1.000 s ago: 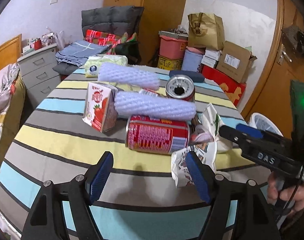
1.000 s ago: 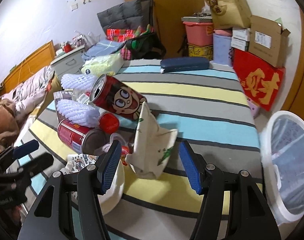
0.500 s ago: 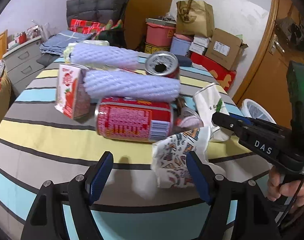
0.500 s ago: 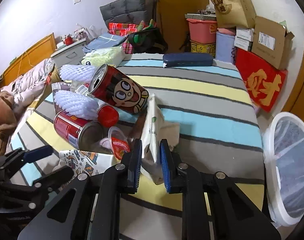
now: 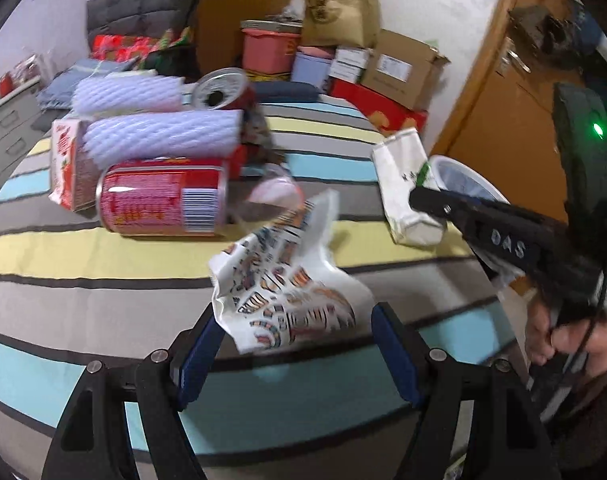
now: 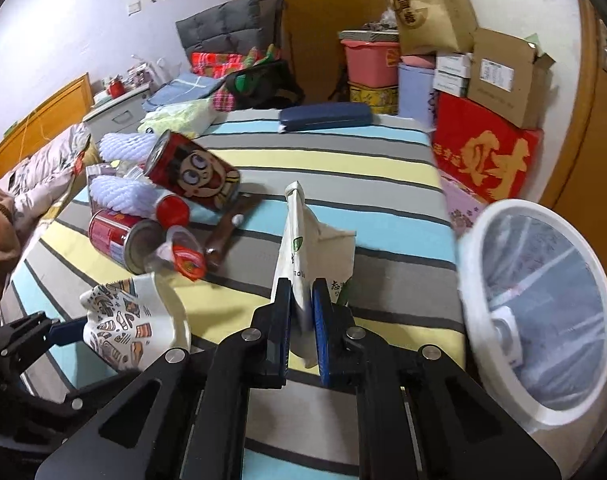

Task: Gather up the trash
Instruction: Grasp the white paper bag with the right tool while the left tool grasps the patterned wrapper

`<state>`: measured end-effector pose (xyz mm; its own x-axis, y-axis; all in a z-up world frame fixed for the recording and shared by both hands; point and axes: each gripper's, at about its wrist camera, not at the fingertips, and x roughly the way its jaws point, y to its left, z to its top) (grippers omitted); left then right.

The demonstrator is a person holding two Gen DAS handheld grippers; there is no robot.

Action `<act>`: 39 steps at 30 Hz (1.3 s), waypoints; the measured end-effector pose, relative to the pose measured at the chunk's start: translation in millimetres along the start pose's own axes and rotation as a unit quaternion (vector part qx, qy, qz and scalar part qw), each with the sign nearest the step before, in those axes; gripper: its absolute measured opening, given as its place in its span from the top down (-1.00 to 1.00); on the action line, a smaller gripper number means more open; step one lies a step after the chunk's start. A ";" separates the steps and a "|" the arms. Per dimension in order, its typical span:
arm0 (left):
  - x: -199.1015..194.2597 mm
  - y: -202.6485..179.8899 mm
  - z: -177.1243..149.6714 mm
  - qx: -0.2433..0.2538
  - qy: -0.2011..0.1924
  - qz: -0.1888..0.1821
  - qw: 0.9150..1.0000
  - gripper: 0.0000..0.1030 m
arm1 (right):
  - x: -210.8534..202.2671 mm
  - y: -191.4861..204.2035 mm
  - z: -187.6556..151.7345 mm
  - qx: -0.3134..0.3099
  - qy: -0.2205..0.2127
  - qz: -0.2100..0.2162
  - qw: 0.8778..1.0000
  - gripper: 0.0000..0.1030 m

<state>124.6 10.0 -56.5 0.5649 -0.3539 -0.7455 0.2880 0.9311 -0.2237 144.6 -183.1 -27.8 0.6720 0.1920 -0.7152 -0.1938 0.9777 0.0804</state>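
Right gripper (image 6: 302,312): jaws clamped on white paper bag (image 6: 303,240); carry level to bin (image 6: 543,312). Left gripper (image 5: 291,344): jaws open around patterned cup (image 5: 291,296), unclosed; squeeze gently.

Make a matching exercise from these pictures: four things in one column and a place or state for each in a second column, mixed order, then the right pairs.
Things:
1. white paper bag
2. patterned paper cup
3. cartoon can
4. white bin

Places or states:
A. beside the table's edge, lined with a clear bag
B. pinched by the shut right tool
C. tilted on the pile of trash
D. crumpled, between the open left tool's fingers

Pairs: 1-B, 2-D, 3-C, 4-A
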 end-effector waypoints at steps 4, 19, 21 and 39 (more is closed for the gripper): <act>-10.3 -7.0 -0.1 0.020 -0.007 -0.001 1.000 -0.45 | -5.7 -8.6 -4.0 0.011 -0.004 -0.003 1.000 0.78; 2.9 42.1 28.0 0.013 -0.011 0.020 1.000 -0.50 | -10.6 -12.0 -16.1 0.029 -0.015 0.007 0.999 0.79; 12.8 40.9 27.6 0.015 0.000 0.021 1.000 -0.50 | -11.1 -11.2 -18.1 0.028 -0.014 0.008 0.999 0.79; 12.2 3.4 11.3 0.044 0.006 -0.014 0.999 0.13 | -17.5 -14.3 -28.7 0.032 -0.015 -0.002 0.999 0.79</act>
<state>141.1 7.8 -59.3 0.5463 -0.3772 -0.7478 0.3696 0.9098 -0.1889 115.1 -202.8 -36.4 0.6935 0.1898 -0.6950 -0.1455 0.9817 0.1229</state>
